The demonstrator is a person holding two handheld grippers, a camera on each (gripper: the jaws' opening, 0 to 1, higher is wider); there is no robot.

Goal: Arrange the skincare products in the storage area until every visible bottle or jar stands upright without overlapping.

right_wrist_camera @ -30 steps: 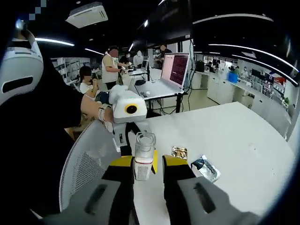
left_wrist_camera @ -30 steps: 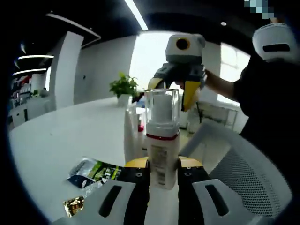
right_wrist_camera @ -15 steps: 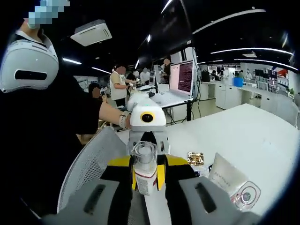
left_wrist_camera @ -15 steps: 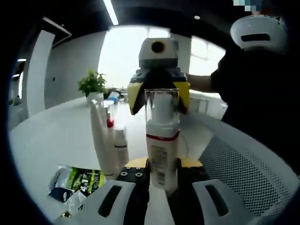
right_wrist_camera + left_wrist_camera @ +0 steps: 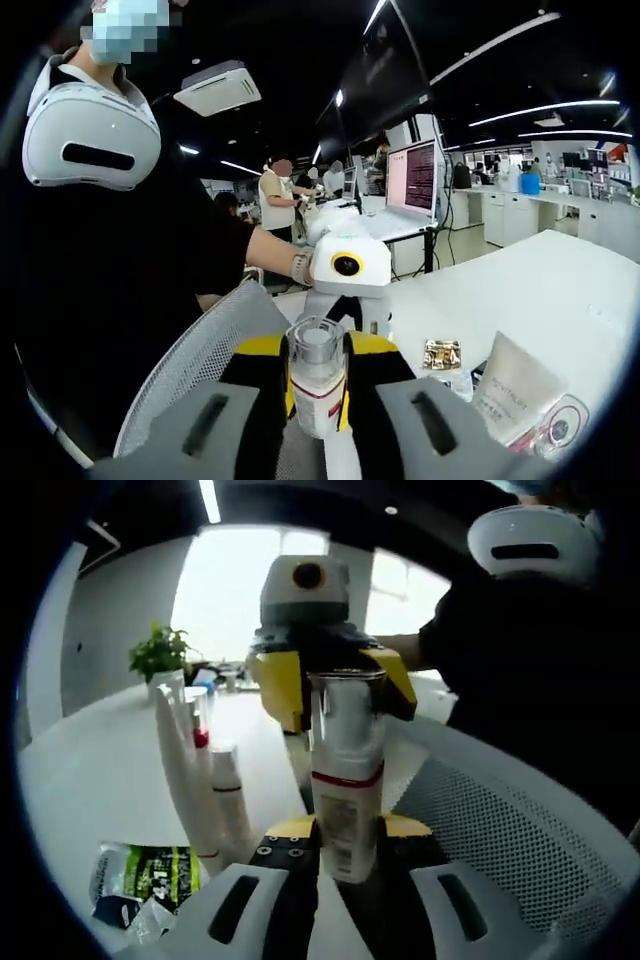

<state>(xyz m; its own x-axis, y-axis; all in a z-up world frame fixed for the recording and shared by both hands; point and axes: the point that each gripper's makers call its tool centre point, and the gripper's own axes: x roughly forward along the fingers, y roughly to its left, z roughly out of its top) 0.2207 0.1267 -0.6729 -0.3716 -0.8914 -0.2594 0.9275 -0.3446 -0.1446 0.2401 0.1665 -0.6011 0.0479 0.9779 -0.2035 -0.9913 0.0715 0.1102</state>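
In the left gripper view, we had the left gripper (image 5: 345, 842) pinching a pump bottle (image 5: 346, 780) by its lower body, upright, with a clear cap and a red band. The right gripper (image 5: 330, 685) faced us with its yellow jaws around the cap; whether they pressed it we could not tell. Beside us on the white table (image 5: 80, 780) stood white tubes (image 5: 185, 770) and a small bottle (image 5: 231, 800), with sachets (image 5: 140, 875) lying flat.

In the right gripper view, the same pump bottle (image 5: 317, 385) sat between the right gripper's (image 5: 317, 372) jaws, the left gripper (image 5: 348, 285) behind it.

We judged this a handover between grippers; next, one must let go before the bottle is set upright among the others.

Since a second earlier, the two grippers had closed in: the right one then hung behind the cap.
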